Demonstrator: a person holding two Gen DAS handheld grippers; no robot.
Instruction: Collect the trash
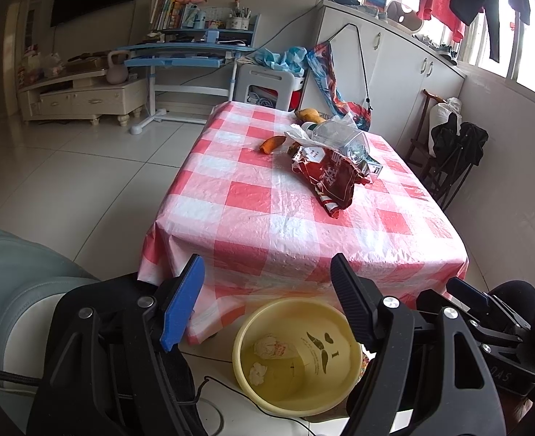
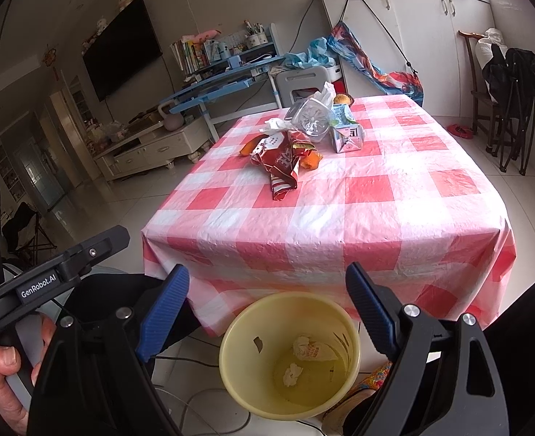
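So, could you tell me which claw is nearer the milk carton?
Right, probably. The right claw faces the carton nearly head-on; the left claw sits further to its left. Both are short of the table.

right gripper (image 2: pixel 267 283): fingers (image 2: pixel 165 312) spread wide, nothing btwn them, held above bin
bin (image 2: pixel 231 374): yellow, on floor just in front of surface; two crumpled wrappers (image 2: pixel 309 349) inside
surface (image 2: pixel 394 218): red/white check cloth
trash pile: red snack bag (image 2: pixel 282 167), clear bottle (image 2: pixel 309 120), carton (image 2: pixel 347 134), orange peels (image 2: pixel 311 160), clustered at far end
left gripper (image 2: pixel 60 265): at left edge, hand (image 2: pixel 2 374) on its grip
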